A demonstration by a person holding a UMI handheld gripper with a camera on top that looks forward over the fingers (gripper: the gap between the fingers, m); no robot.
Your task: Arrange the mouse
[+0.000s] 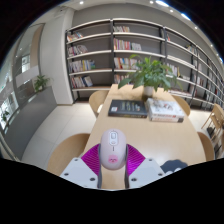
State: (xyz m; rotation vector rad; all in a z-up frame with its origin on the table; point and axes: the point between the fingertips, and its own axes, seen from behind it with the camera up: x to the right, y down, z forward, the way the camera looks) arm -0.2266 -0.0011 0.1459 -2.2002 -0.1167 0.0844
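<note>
- One mouse [112,152] sits between my fingers [113,170], a smooth, rounded, pale grey-white shell with a glossy plastic look.
- Its long axis runs straight along my fingers, away from the camera; the scroll wheel and the split between the buttons lie at the far end, so its nose points forward toward the middle of the worktop [170,140].
- My fingers are closed in on the mouse from both sides, the magenta pads [92,157] pressing against its flanks; I see no gap on either side.
- The pads show a ribbed, striped texture, and the finger bodies outside them are pale and hard-edged.
- I cannot tell whether the mouse rests on the worktop or is lifted slightly above it.
- The worktop is light, matte wood with a rounded near edge.
- Beyond the mouse, well apart from it, a dark flat book [127,107] lies beside a thick stack of pale books [165,108].
- Behind those stands a leafy green potted plant [150,72].
- Wooden chairs [98,101] with curved backs stand at the far side of the worktop.
- Tall bookshelves [115,50] filled with rows of books line the back wall, and another small plant [40,83] stands further off on the floor.
</note>
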